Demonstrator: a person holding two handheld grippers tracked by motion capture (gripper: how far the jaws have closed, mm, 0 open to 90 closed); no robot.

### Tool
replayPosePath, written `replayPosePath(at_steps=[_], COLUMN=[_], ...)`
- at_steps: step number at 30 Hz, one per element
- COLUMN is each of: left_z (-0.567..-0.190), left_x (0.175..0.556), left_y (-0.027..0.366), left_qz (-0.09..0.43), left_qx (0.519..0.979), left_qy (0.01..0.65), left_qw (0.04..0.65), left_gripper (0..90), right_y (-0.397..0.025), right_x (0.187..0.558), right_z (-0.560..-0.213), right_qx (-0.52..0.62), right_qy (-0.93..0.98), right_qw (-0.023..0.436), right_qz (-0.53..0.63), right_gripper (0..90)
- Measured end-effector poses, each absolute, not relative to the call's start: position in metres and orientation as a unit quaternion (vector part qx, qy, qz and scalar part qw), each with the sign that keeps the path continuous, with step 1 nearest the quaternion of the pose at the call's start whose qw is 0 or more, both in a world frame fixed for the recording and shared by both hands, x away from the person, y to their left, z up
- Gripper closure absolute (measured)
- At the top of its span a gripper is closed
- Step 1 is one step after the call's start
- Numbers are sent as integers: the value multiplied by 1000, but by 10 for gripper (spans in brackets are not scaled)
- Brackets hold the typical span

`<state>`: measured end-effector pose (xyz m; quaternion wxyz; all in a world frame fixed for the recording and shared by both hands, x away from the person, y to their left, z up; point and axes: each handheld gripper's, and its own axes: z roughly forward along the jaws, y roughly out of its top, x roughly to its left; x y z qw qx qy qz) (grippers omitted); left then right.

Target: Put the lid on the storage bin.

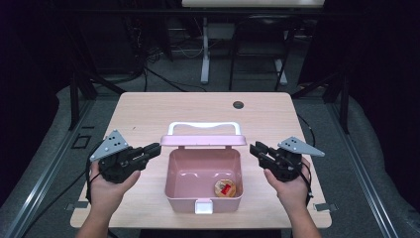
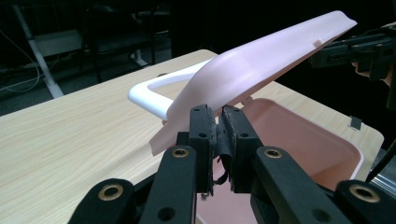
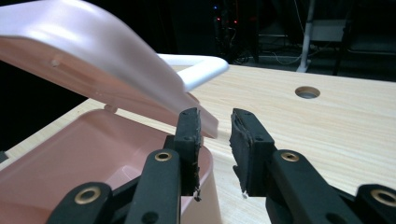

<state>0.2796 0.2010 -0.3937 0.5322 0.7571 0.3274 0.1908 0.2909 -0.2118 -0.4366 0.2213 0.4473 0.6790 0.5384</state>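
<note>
Pink box (image 1: 183,171) sits at centre of the bench (image 1: 148,114), lower middle of frame, lid (image 1: 203,140) raised with white handle (image 1: 204,126) behind. Round item with red label (image 1: 225,188) lies in the box's lower right corner. Left gripper (image 1: 155,150) just left of lid edge, fingers together, nothing clamped. Right gripper (image 1: 255,149) just right of lid, fingers apart, nothing between them.

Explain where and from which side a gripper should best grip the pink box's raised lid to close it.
Probably grip the lid's thin side edge, coming level from the box's left or right. The lid stands open, tilted back over the white handle, so its side corners jut out freely beside each gripper.
</note>
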Motion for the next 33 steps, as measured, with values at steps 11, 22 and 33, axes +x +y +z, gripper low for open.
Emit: replayPosePath(at_steps=[11, 22, 33], left_z=[-393, -390, -393], left_x=[276, 272, 266], left_y=[199, 197, 197], left_qz=[189, 193, 189], left_qx=[758, 765, 768], left_qy=[333, 332, 335], left_qw=[528, 516, 513], left_gripper=[824, 809, 808], right_y=[-224, -224, -219], right_x=[297, 302, 306], right_z=[-434, -434, -434], right_qx=[464, 462, 456], right_qy=[659, 659, 664], right_qw=[213, 208, 203], right_qz=[552, 556, 557], right_gripper=[703, 703, 700])
